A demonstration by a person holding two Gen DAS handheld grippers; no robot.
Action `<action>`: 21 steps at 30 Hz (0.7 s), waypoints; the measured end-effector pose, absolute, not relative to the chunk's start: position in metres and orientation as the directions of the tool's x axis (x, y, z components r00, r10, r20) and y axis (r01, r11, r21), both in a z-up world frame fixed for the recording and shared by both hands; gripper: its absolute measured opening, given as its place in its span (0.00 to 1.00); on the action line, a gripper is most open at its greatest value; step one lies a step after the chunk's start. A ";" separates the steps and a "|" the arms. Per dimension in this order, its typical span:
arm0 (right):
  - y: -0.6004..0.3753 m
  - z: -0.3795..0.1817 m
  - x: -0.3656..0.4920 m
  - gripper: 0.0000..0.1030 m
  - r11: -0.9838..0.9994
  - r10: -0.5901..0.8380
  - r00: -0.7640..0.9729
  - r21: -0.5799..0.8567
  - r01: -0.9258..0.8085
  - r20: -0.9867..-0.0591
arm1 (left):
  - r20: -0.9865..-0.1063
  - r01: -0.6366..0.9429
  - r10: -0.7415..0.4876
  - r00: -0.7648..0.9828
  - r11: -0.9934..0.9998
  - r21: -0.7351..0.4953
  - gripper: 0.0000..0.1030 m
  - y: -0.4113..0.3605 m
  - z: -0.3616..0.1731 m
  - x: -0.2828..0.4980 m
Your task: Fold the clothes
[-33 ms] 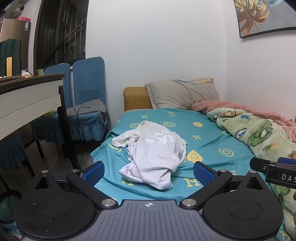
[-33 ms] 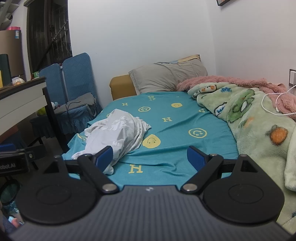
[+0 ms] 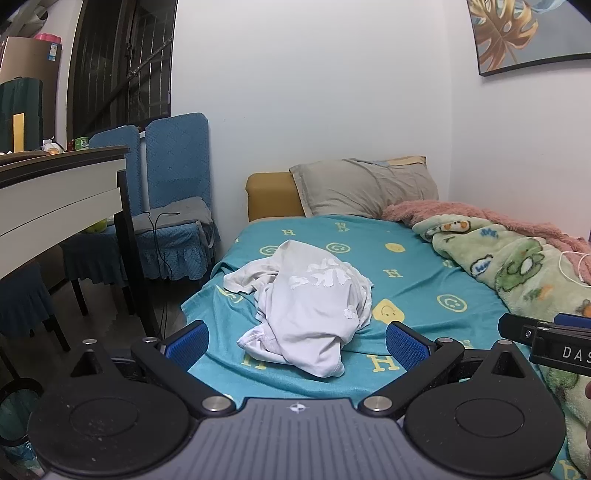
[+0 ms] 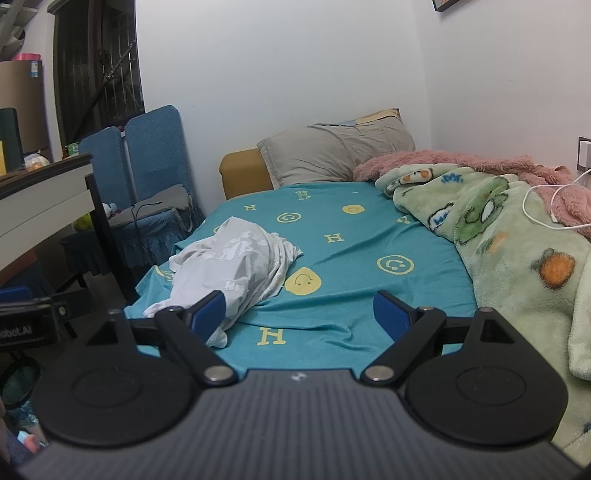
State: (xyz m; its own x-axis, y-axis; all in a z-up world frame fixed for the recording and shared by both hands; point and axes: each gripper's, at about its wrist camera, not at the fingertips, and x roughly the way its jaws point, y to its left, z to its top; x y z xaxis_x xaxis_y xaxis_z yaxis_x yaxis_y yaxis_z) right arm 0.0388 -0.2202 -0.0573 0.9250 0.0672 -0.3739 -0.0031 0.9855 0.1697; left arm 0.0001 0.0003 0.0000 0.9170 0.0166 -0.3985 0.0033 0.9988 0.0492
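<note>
L claw (image 3: 297,345) wide open, empty | R claw (image 4: 299,314) wide open, empty | white shirt (image 3: 310,306) crumpled on teal sheet (image 3: 417,288), dead ahead of L, off to R's left | long axis runs away from me | L nearer

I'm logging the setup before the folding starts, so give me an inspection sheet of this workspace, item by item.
Surface: teal bed sheet with yellow smileys and H letters, slightly wrinkled.
Job's things: one crumpled white garment lying in a heap near the sheet's left edge, not yet spread or folded.
Clutter: green cartoon blanket and pink fluffy blanket bunched along the wall side; grey pillow at the head.
Grippers: left gripper open, holding nothing; right gripper open, holding nothing.
Cables: white cable across the blankets; black cable over the chair seat.
Surroundings: two blue-covered chairs, table, framed leaf picture.
</note>
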 end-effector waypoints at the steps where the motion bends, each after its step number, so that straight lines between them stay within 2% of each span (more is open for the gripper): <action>1: -0.220 -0.058 0.039 0.86 0.985 0.067 0.925 0.170 -0.003 -0.375 | -0.400 0.003 0.017 0.916 0.999 0.049 1.00 0.000 0.000 0.000; 21: -0.219 -0.057 0.039 0.86 0.985 0.070 0.924 0.170 -0.006 -0.377 | -0.407 0.004 0.016 0.913 0.999 0.048 1.00 0.002 -0.001 0.001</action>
